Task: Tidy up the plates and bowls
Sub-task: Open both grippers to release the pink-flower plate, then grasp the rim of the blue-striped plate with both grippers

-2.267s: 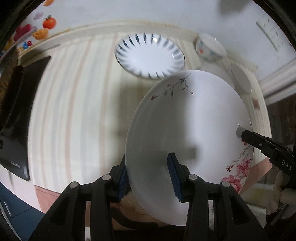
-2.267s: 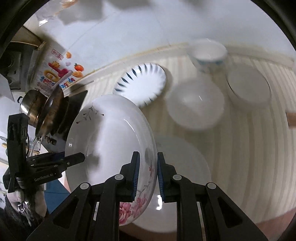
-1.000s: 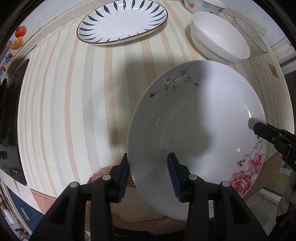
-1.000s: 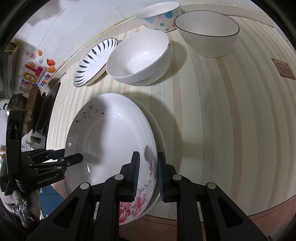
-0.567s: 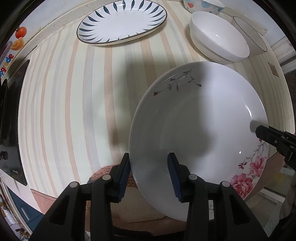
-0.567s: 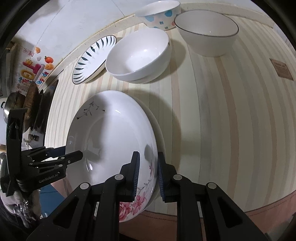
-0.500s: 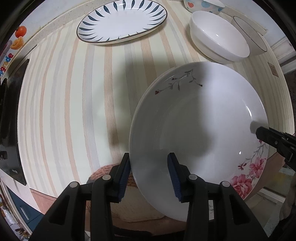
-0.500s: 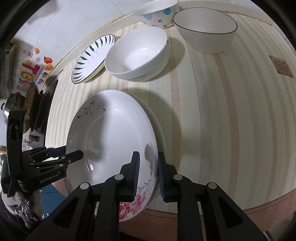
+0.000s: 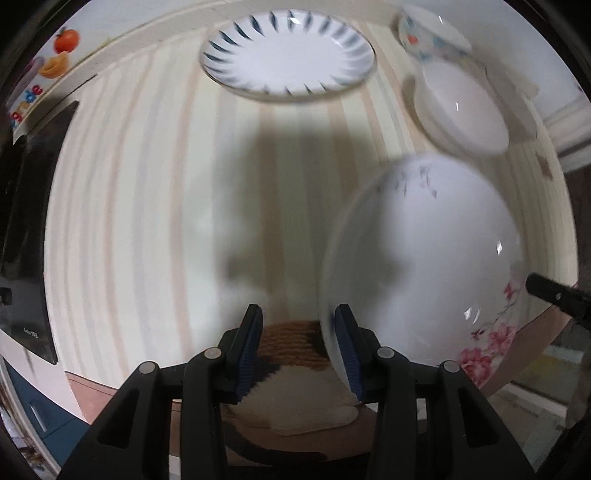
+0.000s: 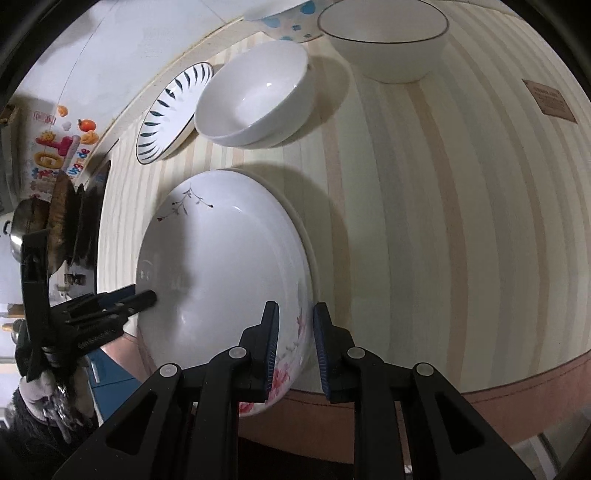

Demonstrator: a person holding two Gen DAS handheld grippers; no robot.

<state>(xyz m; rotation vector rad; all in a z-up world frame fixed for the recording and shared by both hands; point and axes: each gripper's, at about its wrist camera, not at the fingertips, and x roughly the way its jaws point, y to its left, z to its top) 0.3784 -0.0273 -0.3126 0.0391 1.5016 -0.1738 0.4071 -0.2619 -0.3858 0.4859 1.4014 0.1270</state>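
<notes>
Five dishes show on my striped counter (image 10: 461,221), and none has anything in it that I can see. My floral plate (image 10: 221,273) lies near the front edge, stacked on another white plate (image 10: 308,240) whose rim shows along its right side. Behind it sits a plain white bowl (image 10: 255,96), nested in a second one from what I can see of the doubled rim. A dark-rimmed bowl (image 10: 384,48) stands to its right, a spotted bowl (image 10: 288,22) at the back, and a blue-leaf plate (image 10: 170,110) to the left by the wall.

My right gripper (image 10: 295,347) straddles the floral plate's near rim with its jaws slightly parted; the outer pad stands clear of the rim, and I cannot tell whether the inner pad touches the plate. My left gripper (image 9: 299,350) points down off the plate's left side, jaws partly spread, nothing between them but the counter edge below; its right finger (image 9: 347,354) sits just beside the plate's rim
</notes>
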